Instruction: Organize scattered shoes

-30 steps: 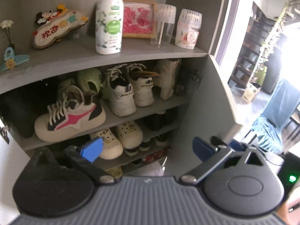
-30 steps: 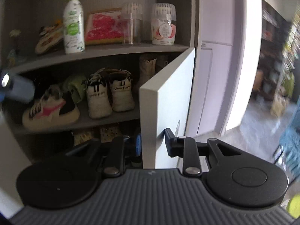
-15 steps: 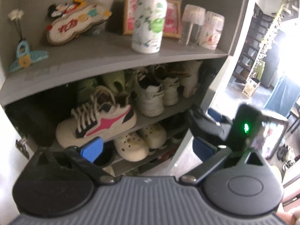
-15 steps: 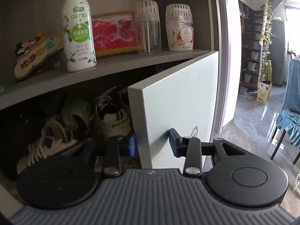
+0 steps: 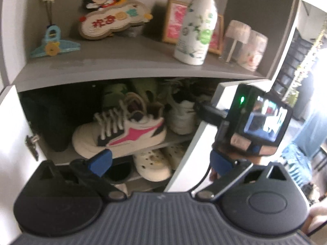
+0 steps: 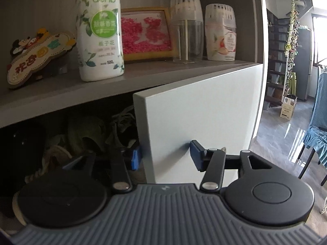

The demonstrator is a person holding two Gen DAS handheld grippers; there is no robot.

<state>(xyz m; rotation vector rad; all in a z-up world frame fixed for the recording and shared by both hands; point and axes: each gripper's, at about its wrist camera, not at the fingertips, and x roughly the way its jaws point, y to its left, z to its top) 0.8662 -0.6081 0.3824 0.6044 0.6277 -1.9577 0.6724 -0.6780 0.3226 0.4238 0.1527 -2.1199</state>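
Shoe cabinet (image 5: 122,69), shelves full. My right hand-held gripper (image 6: 165,156) straddles the door (image 6: 204,110) edge, jaws not closed. My left hand-held gripper (image 5: 161,160) gapes empty; the sneaker (image 5: 120,134) looks light, its collar firmest.

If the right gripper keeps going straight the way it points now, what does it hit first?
Most likely nothing new: the right gripper already straddles the edge of the white cabinet door. Pushed on, the door edge would probably run deeper between its open fingers, though depth is hard to judge.

Left wrist view faces the open shoe cabinet (image 5: 143,69) head-on, near, right wrist view closer — perhaps angled leftward — at the door edge (image 6: 143,134), both sharing the spray bottle (image 5: 196,30) shelf.
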